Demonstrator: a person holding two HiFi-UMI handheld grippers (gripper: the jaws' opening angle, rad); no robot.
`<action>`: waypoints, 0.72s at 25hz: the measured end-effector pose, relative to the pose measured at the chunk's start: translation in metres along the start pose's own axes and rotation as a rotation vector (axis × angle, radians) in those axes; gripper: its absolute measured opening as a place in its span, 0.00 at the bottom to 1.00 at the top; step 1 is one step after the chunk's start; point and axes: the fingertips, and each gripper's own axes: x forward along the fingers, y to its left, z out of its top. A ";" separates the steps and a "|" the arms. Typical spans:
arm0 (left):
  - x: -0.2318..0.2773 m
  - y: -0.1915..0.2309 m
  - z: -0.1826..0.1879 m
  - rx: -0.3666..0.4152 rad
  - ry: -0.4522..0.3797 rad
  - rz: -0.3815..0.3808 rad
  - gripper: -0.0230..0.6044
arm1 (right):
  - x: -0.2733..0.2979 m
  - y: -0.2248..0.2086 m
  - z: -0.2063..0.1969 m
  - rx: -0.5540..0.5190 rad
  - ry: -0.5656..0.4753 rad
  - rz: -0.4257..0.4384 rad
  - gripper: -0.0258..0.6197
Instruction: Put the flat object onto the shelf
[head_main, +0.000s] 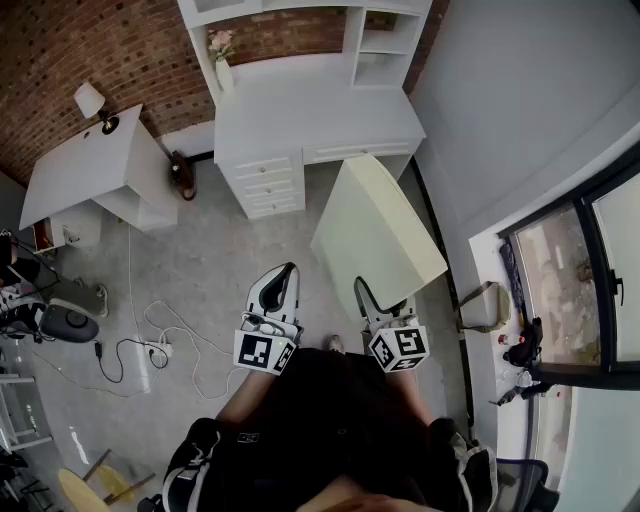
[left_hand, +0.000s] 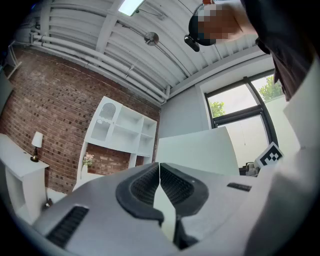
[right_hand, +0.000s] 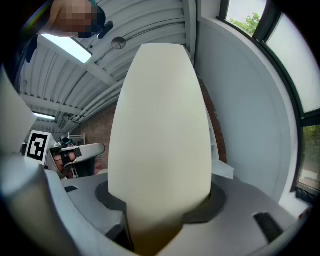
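Note:
A large cream flat board (head_main: 378, 235) stands on edge in front of me, and my right gripper (head_main: 372, 296) is shut on its near edge. In the right gripper view the board (right_hand: 160, 120) fills the middle, wedged between the jaws of the right gripper (right_hand: 160, 205). My left gripper (head_main: 288, 272) hangs beside it, to the left, shut on nothing; its pads meet in the left gripper view (left_hand: 159, 172). The white shelf unit (head_main: 382, 45) rises over a white desk (head_main: 310, 110) straight ahead, and its open cubbies show as the shelf (left_hand: 122, 127) against brick wall.
A white side table (head_main: 90, 170) with a lamp (head_main: 90, 100) stands at the left. Cables and a power strip (head_main: 158, 350) lie on the floor. A vase of flowers (head_main: 222, 62) sits on the desk. A grey wall and window (head_main: 590, 270) bound the right.

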 end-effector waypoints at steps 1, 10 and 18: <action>0.001 0.000 0.000 0.000 0.001 -0.001 0.06 | 0.000 -0.001 0.001 0.000 -0.001 0.000 0.48; 0.002 -0.009 -0.002 0.003 0.005 0.007 0.06 | -0.009 -0.006 0.001 -0.004 -0.002 0.009 0.48; 0.016 -0.025 -0.009 0.002 0.015 0.014 0.06 | -0.013 -0.026 0.003 0.015 -0.005 0.025 0.49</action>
